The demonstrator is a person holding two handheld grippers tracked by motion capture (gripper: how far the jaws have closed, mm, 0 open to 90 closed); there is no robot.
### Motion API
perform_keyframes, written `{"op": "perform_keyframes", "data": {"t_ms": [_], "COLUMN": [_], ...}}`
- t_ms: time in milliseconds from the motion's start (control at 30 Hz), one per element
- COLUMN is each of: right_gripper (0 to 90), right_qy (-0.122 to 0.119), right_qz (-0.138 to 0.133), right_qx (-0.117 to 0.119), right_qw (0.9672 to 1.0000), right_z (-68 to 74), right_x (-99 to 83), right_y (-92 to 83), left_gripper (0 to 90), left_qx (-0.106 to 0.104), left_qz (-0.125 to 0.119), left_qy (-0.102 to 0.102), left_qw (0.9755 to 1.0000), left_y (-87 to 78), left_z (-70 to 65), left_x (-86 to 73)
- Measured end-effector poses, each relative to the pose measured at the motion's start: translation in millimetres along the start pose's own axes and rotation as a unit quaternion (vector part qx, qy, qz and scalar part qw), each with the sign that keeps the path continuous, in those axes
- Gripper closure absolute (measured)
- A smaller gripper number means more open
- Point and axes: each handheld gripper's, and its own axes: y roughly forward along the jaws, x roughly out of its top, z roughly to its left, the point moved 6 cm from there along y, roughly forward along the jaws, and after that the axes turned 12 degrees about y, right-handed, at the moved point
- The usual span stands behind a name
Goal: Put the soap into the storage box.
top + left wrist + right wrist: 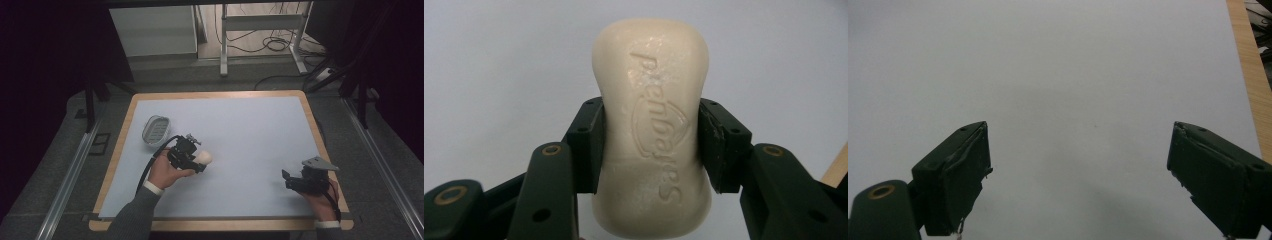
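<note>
A cream bar of soap (653, 125) with embossed lettering sits between the two black jaws of my left gripper (650, 145), which is shut on its narrow waist. From above, the soap (204, 158) sticks out to the right of the left gripper (199, 161), held a little above the pale mat. A small oval soap dish (155, 129) with a ribbed floor lies on the mat just behind and to the left of that hand. My right gripper (286, 180) rests near the mat's front right corner, open, with nothing between its pads (960, 175).
A pale blue mat (240, 130) covers a wooden-edged table (215, 94). The wooden edge (1250, 70) runs along the right side of the right gripper view. Beyond the table are a white cabinet, a metal frame and loose cables on the floor.
</note>
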Motion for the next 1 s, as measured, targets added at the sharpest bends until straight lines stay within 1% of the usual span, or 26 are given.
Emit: {"op": "perform_keyframes", "data": {"t_ms": [200,433,533,600,1000], "right_gripper": [9.9,9.9,9.9,10.0,9.9], "right_qy": [0.002,0.001,0.000,0.001,0.002], "right_qz": [0.002,0.002,0.003,0.003,0.005], "right_qx": [-0.001,-0.003,-0.003,-0.004,-0.004], "right_qw": [1.0000,1.0000,1.0000,1.0000,1.0000], "right_z": [-0.4,-0.6,-0.6,-1.1,-1.6], "right_x": [-0.9,-1.1,-1.2,-1.4,-2.2], "right_y": [0.9,1.0,1.4,1.5,2.3], "left_gripper": [49.6,49.6,49.6,49.6,49.6], "left_qx": [0.009,0.016,0.025,0.027,0.031], "left_qz": [-0.003,-0.011,-0.012,-0.015,-0.021], "left_qy": [-0.009,-0.030,-0.035,-0.038,-0.050], "left_qw": [0.9999,0.9994,0.9990,0.9988,0.9980], "left_y": [-7.3,-20.5,-25.0,-28.1,-35.3], "left_z": [13.0,31.0,37.5,41.4,55.8], "left_x": [-3.0,-8.2,-10.1,-10.7,-13.6]}}
